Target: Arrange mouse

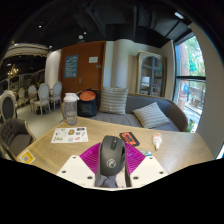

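- Room: I see a lounge with a grey sofa [140, 112] carrying cushions beyond the worktop, a wooden door panel [85, 65] behind it, white chairs [40, 97] to one side and a tall window [187, 70] to the other.
- Worktop [180, 148]: a pale wooden surface that runs from the tool out toward the sofa.
- Objects on the worktop: a clear lidded container [70, 108] at the far edge, a printed sheet [69, 134] nearer, a small red and dark item [130, 138], and a small white item [157, 142] beside it.
- Tool [111, 168]: its two white fingers [78, 168] with magenta pads [92, 156] stand at a moderate gap.
- Mouse [111, 155]: dark grey, lying between the pads; I cannot tell whether both pads press on it.
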